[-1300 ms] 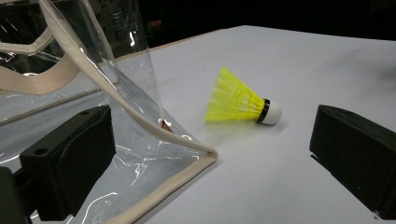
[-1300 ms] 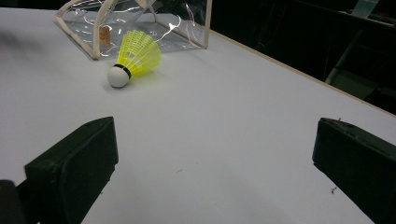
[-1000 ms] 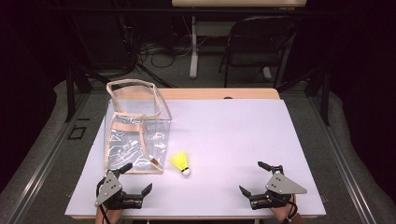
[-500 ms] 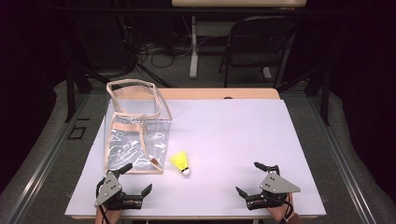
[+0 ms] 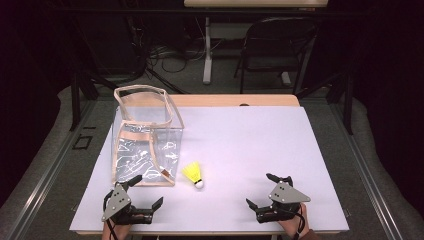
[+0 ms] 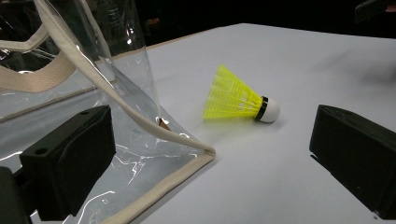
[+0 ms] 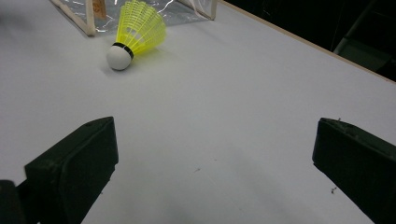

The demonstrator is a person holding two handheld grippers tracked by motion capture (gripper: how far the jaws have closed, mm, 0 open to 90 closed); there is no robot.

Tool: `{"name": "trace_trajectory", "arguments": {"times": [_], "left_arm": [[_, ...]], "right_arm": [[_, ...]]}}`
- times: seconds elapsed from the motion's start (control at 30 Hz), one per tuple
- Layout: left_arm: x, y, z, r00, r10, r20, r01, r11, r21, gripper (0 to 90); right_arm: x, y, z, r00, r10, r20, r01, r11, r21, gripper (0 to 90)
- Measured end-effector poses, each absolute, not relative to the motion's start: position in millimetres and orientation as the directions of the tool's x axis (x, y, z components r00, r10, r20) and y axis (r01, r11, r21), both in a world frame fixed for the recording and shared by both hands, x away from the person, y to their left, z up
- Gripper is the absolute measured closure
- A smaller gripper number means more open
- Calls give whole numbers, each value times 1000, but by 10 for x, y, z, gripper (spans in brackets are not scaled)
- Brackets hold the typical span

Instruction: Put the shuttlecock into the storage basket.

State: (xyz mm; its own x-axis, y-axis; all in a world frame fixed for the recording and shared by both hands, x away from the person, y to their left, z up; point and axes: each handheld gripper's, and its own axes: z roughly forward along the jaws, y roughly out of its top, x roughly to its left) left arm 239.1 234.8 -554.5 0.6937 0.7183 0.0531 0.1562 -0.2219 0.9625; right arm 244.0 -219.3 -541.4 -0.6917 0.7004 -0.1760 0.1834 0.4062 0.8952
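Two tools rest at the near edge of the white tabletop (image 5: pixel 240 150), and a yellow shuttlecock (image 5: pixel 194 174) lies on its side between them, nearer the left one. From the left tool (image 5: pixel 141 194), the shuttlecock sits ahead and to the right, well clear of the jaws; its white cork points toward the person and its skirt toward the bag (image 5: pixel 145 137). From the right tool (image 5: pixel 264 191), it lies ahead and off to the left, farther away, with bare tabletop in between.

The left tool's jaws stand wide apart and hold nothing. In the left gripper view, one jaw shows against the bag's clear wall near its tan-trimmed bottom corner (whether it touches the plastic I cannot tell). The right tool's jaws are also spread wide, empty, with only tabletop between them.

The bag stands upright on the left half of the tabletop, mouth open, and the shuttlecock lies just beside its near right corner, apart from it.
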Motion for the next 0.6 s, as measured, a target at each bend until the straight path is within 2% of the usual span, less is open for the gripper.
{"name": "trace_trajectory", "arguments": {"times": [0.6], "left_arm": [[2392, 2345, -5544, 693, 718, 56, 156, -225, 962, 2]], "right_arm": [[2535, -2025, -5433, -698, 704, -126, 240, 397, 886, 0]]}}
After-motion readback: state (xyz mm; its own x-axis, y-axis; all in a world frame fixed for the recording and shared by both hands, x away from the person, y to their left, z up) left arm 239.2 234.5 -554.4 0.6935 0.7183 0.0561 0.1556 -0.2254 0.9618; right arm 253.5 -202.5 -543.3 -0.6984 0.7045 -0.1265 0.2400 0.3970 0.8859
